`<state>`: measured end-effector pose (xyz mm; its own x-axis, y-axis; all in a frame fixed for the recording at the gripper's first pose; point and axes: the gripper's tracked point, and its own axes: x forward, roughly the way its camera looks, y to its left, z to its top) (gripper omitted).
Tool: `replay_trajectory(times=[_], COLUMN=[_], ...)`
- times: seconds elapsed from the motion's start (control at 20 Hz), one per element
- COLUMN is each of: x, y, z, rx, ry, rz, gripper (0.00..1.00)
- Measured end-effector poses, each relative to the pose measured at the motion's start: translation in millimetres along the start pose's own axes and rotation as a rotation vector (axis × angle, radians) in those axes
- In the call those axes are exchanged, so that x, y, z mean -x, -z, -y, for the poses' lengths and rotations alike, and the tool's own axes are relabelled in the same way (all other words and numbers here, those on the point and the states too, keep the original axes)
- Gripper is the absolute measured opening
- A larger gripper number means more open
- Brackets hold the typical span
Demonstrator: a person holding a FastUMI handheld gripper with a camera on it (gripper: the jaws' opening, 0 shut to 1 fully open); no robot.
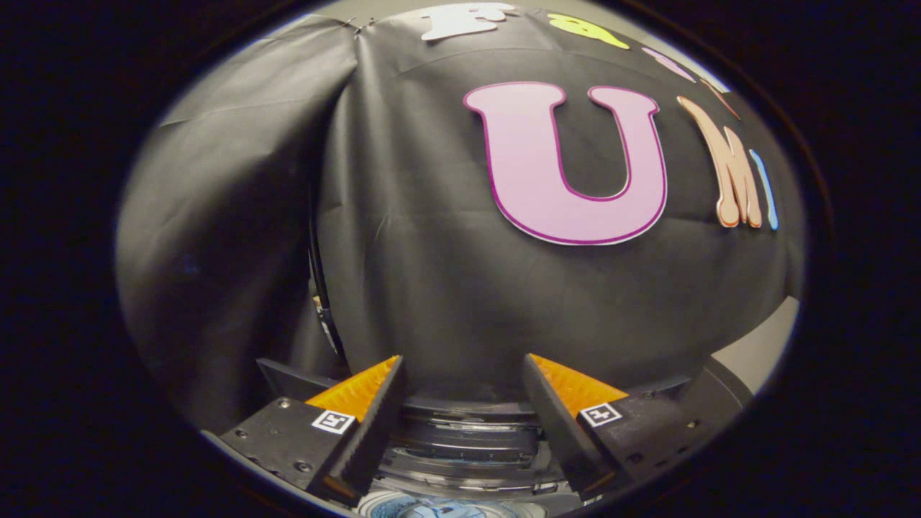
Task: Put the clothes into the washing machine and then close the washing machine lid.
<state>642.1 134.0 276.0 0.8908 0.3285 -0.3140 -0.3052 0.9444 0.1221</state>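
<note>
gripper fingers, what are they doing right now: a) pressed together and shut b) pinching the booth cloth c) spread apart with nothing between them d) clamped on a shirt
c, the fingers stand wide apart and the gap of the gripper holds nothing; through that gap show the black cloth wall beyond and the washing machine's round rim below.
</note>
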Motion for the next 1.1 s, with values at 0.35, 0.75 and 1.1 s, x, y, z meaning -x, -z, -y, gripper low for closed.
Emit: replay_trajectory(times=[0.35, 0.75, 1.1], x=[9.0, 81.8, 100.3], y=[2.0, 19.3, 64.3], z=[3.4, 1.9, -21.7], rx=[0.000, -0.012, -0.055], ry=[-0.001, 0.000, -0.042], rz=[-0.022, -0.048, -0.146], gripper=[0.98, 0.98, 0.97])
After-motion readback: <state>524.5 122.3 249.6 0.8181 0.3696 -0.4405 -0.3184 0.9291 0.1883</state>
